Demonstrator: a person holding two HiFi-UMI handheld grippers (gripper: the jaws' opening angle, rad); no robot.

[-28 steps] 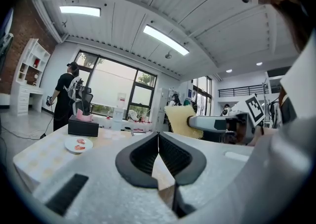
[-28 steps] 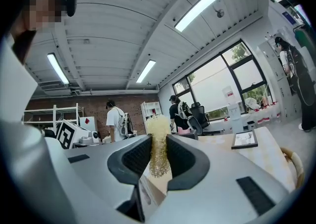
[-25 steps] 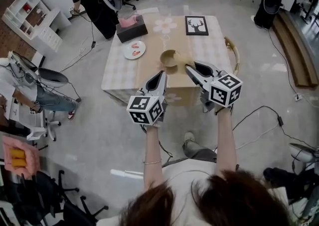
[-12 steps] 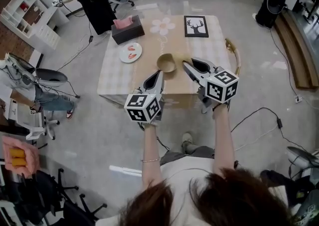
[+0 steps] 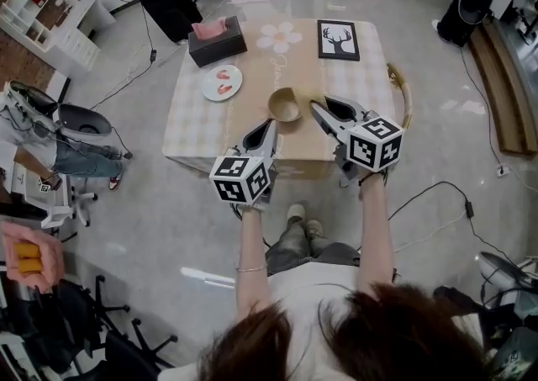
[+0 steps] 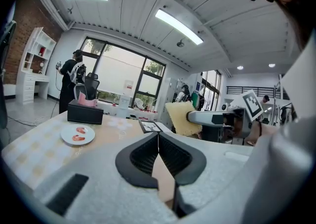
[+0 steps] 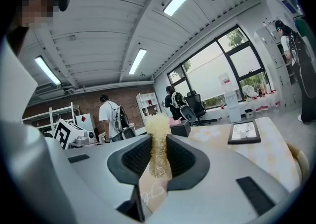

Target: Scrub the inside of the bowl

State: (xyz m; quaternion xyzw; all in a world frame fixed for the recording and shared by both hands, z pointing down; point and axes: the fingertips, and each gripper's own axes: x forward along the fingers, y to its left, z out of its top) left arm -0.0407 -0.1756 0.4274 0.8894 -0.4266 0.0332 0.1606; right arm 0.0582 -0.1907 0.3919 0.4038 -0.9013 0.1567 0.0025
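beside the bowl [image 5: 284,105], pre-scrub
right gripper [image 7: 159,140] pinches scrub pad [image 7: 158,121] for the inside; left gripper [image 6: 158,141] closed, empty, likely to brace.

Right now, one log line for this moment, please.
left gripper: shut, empty | right gripper: shut on yellow sponge | bowl: on table

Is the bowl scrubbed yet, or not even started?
Ready: the right gripper is shut on the yellow sponge. In hand: it holds the sponge in the air near the bowl, not inside it. Left to do: all the scrubbing. The left gripper is shut on nothing.
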